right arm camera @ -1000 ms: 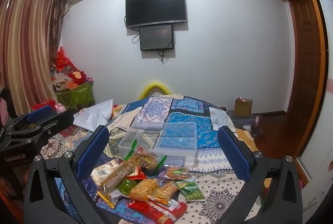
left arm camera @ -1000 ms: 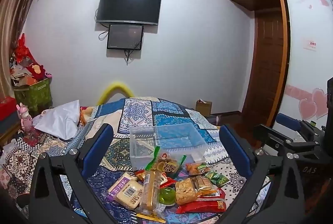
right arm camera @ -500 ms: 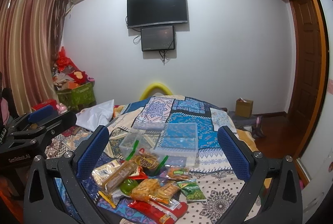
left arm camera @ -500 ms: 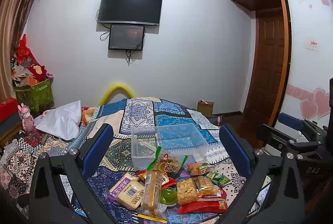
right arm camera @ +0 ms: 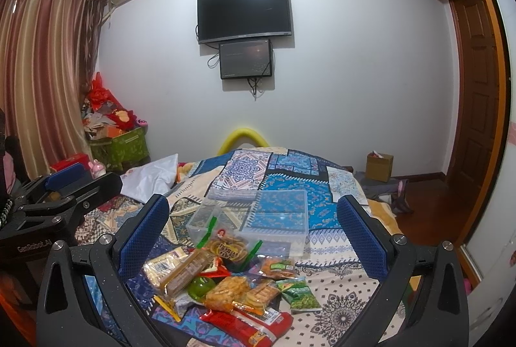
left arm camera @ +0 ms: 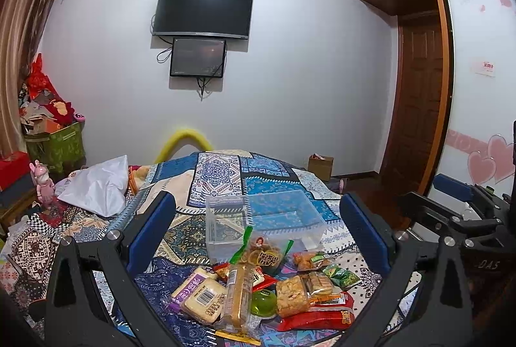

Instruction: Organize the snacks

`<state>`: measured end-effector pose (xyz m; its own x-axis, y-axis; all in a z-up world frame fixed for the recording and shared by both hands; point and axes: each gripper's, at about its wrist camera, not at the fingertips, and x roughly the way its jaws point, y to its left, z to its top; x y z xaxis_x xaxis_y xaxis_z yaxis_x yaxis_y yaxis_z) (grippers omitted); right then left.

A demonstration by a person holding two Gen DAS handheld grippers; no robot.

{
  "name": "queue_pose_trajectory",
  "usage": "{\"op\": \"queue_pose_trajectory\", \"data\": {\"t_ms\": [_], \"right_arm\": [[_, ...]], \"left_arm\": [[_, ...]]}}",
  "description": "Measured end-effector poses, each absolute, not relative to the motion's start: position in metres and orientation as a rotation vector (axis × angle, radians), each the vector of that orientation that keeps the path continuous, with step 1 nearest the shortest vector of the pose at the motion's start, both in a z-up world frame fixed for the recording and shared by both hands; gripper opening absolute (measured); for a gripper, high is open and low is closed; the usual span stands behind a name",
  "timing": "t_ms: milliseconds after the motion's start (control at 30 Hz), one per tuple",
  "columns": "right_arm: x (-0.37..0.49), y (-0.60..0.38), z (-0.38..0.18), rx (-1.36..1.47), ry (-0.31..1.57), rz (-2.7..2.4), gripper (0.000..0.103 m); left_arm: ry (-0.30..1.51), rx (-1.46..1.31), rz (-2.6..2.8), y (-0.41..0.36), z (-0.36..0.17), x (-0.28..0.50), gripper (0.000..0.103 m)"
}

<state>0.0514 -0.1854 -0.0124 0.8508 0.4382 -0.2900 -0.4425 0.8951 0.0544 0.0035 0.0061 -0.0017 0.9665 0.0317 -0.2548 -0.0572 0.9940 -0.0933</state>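
Both the left gripper (left arm camera: 258, 237) and the right gripper (right arm camera: 253, 234) hang wide and empty above the bed (left arm camera: 219, 173). The snacks (left arm camera: 258, 285) lie heaped near its front edge, touching the empty clear box (left arm camera: 267, 221) just behind. A good start is probably to lower one gripper onto a top packet, pinch it at its edge and lift it clear before dropping it in the box.

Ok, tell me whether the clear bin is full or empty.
Empty: the bin shows only the quilt pattern through its walls; the snacks lie outside, in front.
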Motion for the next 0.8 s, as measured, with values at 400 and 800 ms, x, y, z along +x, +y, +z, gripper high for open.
{"op": "queue_pose_trajectory", "data": {"t_ms": [400, 800], "right_arm": [[0.0498, -0.1852, -0.0114, -0.015, 0.304, 0.464, 0.103], [0.0504, -0.1835, -0.0111, -0.011, 0.311, 0.465, 0.103]], "left_arm": [[0.261, -0.096, 0.043, 0.0054, -0.0038, 0.0042, 0.103], [0.275, -0.092, 0.048, 0.0029, -0.0056, 0.0086, 0.103]]}}
